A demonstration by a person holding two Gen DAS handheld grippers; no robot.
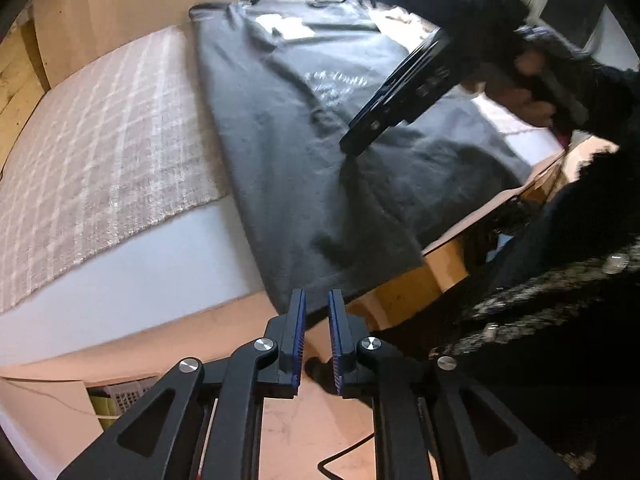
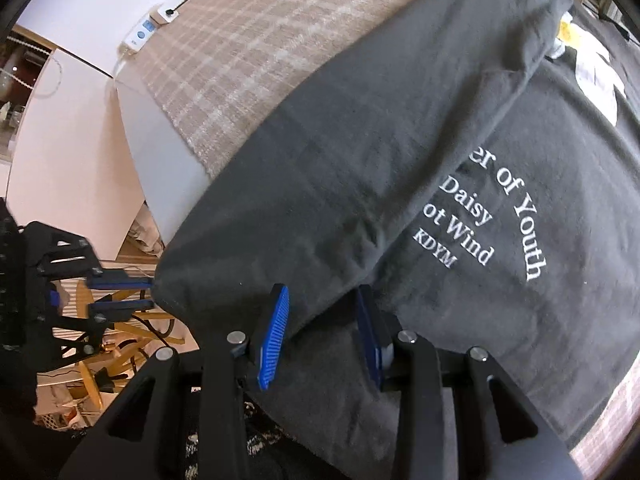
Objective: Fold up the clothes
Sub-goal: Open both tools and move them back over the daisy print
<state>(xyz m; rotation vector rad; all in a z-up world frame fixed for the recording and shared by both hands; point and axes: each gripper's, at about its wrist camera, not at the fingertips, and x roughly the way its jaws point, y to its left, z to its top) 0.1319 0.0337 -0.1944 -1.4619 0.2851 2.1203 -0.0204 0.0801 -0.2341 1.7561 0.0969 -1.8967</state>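
A dark grey T-shirt (image 1: 296,152) with white lettering lies spread on the bed, one side folded over; it also fills the right wrist view (image 2: 400,160). My left gripper (image 1: 317,300) is open with a narrow gap, empty, just off the shirt's near hem at the bed edge. My right gripper (image 2: 324,300) is open, its fingers either side of the folded edge of the shirt. In the left wrist view the right gripper (image 1: 356,140) rests on the shirt's middle. The left gripper (image 2: 120,292) shows at the shirt's corner in the right wrist view.
A beige checked blanket (image 1: 100,140) covers the white mattress (image 1: 140,264) left of the shirt. The wooden bed frame (image 1: 420,280) runs along the near edge. A white controller (image 2: 146,32) lies beyond the blanket. Clutter (image 2: 100,360) sits on the floor below.
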